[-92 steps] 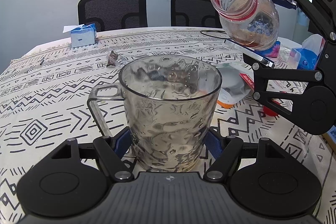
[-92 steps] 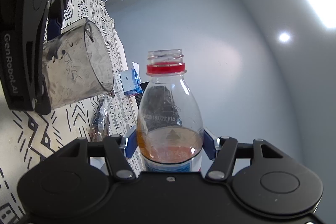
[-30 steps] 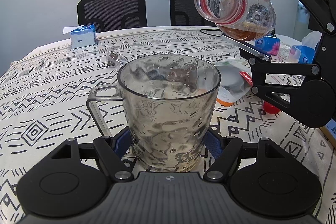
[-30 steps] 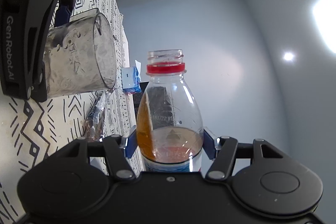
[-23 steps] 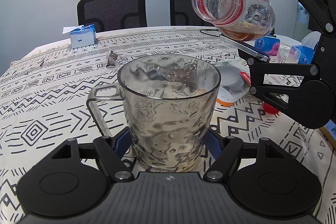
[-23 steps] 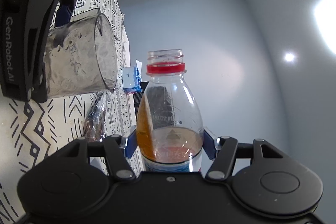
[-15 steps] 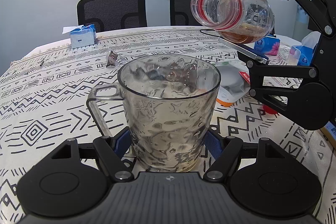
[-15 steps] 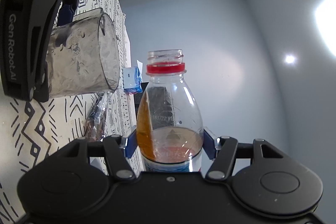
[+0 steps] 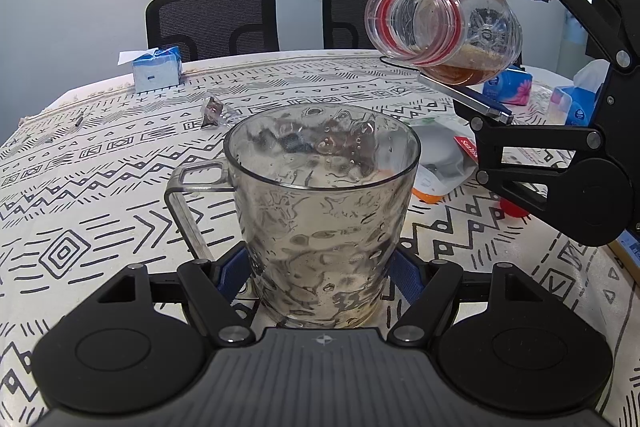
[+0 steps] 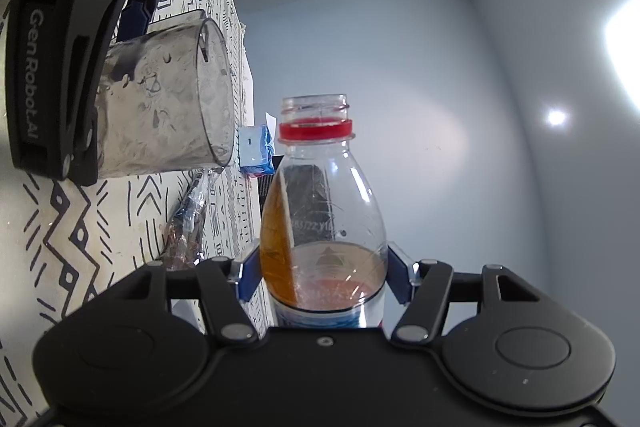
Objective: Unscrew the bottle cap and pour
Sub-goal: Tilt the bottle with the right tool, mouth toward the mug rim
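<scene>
My left gripper (image 9: pixel 322 267) is shut on a clear dimpled glass mug (image 9: pixel 324 211) that stands on the patterned tablecloth; it also shows in the right wrist view (image 10: pixel 160 111). My right gripper (image 10: pixel 324 267) is shut on an uncapped clear bottle (image 10: pixel 320 211) with a red neck ring and a little amber liquid. In the left wrist view the bottle (image 9: pixel 444 27) lies nearly on its side above and right of the mug, mouth toward the mug's rim. The liquid sits along its lower side. No liquid leaves the mouth. A red cap (image 9: pixel 514 209) lies on the table behind the right gripper.
A round table with a black-and-white patterned cloth (image 9: pixel 80 187). A small blue carton (image 9: pixel 156 69), a wrapper (image 9: pixel 214 111), a white pouch (image 9: pixel 440 163) and tissue packs (image 9: pixel 508 87) lie around. Two black chairs (image 9: pixel 212 19) stand behind.
The bottle has tipped further toward horizontal and shifted left toward the mug, and its liquid has run along the lower side. The mug and left gripper have not moved.
</scene>
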Available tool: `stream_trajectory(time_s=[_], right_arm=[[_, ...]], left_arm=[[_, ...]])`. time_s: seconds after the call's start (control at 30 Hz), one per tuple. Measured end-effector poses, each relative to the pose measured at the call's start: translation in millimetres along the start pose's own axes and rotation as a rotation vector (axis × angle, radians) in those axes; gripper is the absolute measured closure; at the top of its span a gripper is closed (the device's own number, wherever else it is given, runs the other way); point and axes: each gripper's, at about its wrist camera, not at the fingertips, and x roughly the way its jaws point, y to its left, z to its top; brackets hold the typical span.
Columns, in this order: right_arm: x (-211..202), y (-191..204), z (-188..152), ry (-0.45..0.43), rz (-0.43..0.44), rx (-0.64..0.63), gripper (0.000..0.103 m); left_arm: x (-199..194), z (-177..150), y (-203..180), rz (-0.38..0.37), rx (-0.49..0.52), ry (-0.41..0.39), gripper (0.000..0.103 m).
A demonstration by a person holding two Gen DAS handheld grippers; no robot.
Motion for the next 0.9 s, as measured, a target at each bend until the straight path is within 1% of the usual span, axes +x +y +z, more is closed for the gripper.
stream_trajectory(time_s=[0.07, 0.13, 0.27, 0.37, 0.5, 0.57, 0.67, 0.9], right_arm=[[5, -5, 2, 0.0, -0.004, -0.006, 0.038], [50, 22, -6, 0.001, -0.003, -0.011, 0.038], [46, 23, -8, 0.001, -0.001, -0.021, 0.038], [52, 24, -10, 0.004, -0.002, -0.03, 0.038], [42, 22, -13, 0.008, 0.0, -0.04, 0.038], [59, 31, -11, 0.007, 0.0, -0.045, 0.038], [61, 33, -11, 0.01, 0.006, -0.053, 0.038], [47, 28, -14, 0.018, 0.005, -0.072, 0.038]], left_arm=[[0, 0, 0, 0.0, 0.0, 0.0, 0.032], [0, 0, 0, 0.0, 0.001, 0.0, 0.032], [0, 0, 0, 0.0, 0.0, 0.0, 0.032], [-1, 0, 0, -0.001, 0.0, 0.0, 0.032], [-1, 0, 0, -0.001, 0.0, 0.0, 0.032], [-1, 0, -1, -0.001, 0.001, 0.0, 0.032], [-1, 0, 0, -0.001, 0.001, 0.0, 0.032], [-1, 0, 0, -0.002, 0.0, 0.001, 0.032]])
